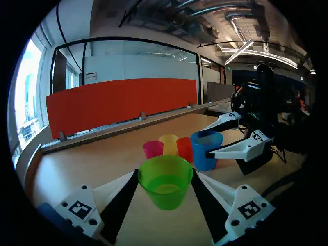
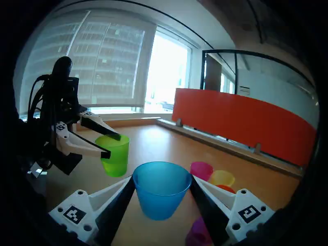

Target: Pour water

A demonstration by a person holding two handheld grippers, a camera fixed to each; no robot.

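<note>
Two tongs, each gripping one cup.

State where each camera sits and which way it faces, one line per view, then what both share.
Left gripper view: rides the left hand-held gripper, facing across the table to the orange partition; its own fingers clamp the green cup.
Right gripper view: rides the right hand-held gripper, facing the windows; its own fingers clamp the blue cup.
Shared: both held cups, both grippers, the pink cup, the partition.
</note>
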